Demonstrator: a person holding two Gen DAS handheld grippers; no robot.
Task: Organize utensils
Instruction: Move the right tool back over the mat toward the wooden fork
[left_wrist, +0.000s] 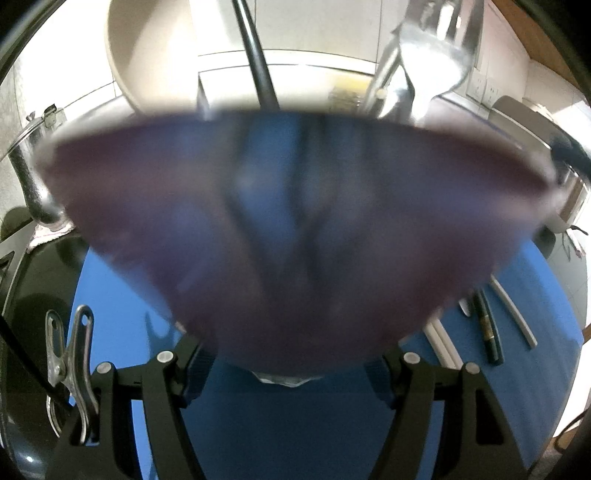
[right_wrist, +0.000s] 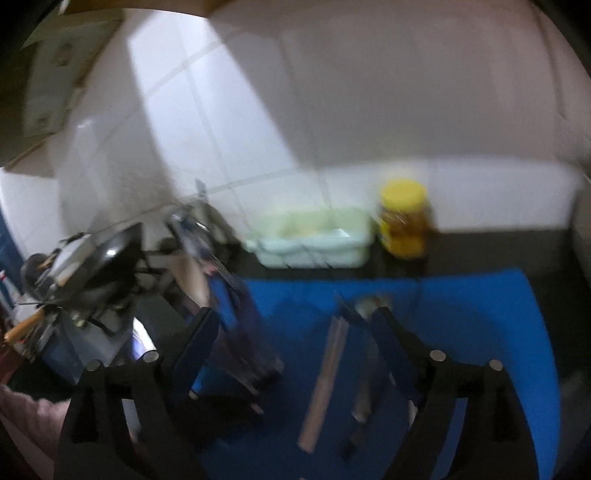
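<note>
The left tongs (left_wrist: 291, 369) are gripping the purple holder (left_wrist: 295, 221); the right tongs (right_wrist: 295, 332), released, are hovering over utensils (right_wrist: 325, 380), needing to pick one next

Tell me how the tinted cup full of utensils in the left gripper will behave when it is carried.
The cup looks like stiff plastic, so it should hold its shape. Long handles and a ladle rise above its rim, so it is probably top-heavy and apt to tip. The left gripper holds only its narrow base, so it may slip.
</note>
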